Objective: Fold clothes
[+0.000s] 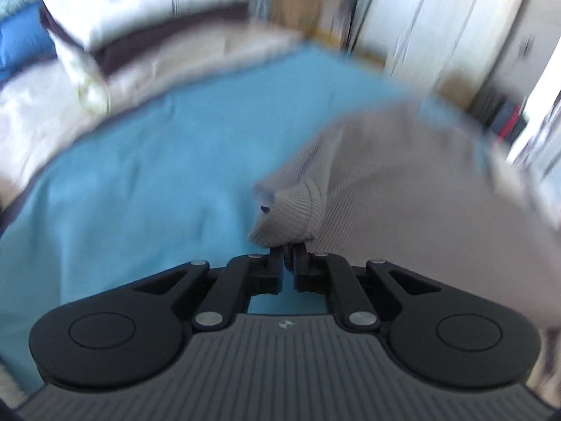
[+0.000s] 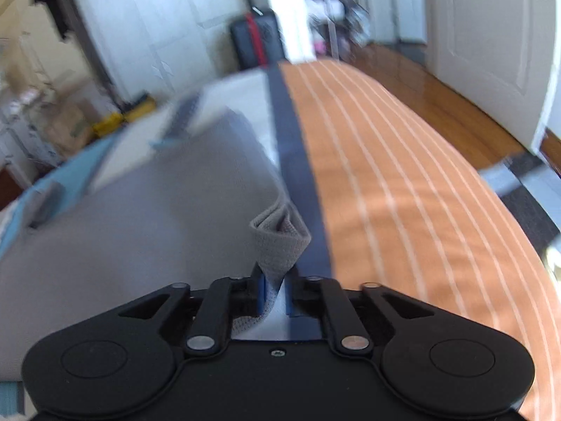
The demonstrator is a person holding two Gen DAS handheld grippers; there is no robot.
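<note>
A grey ribbed garment (image 1: 403, 182) lies on a light blue sheet (image 1: 157, 175), filling the right half of the left wrist view. My left gripper (image 1: 288, 252) is shut on the garment's edge just below a ribbed cuff (image 1: 291, 210). In the right wrist view the same grey garment (image 2: 140, 228) spreads to the left. A folded loop of its hem (image 2: 280, 242) hangs between the jaws of my right gripper (image 2: 275, 291). Those jaws stand slightly apart: the cloth rests against the left pad and a gap shows beside the right one. Both views are blurred.
White bedding (image 1: 140, 0) and a blue pillow (image 1: 21, 42) lie at the far left. An orange striped cover (image 2: 403, 175) with a navy band (image 2: 298, 175) runs along the right. Beyond are a wooden floor (image 2: 455, 105), a white door (image 2: 491, 35) and a black bag (image 2: 256, 42).
</note>
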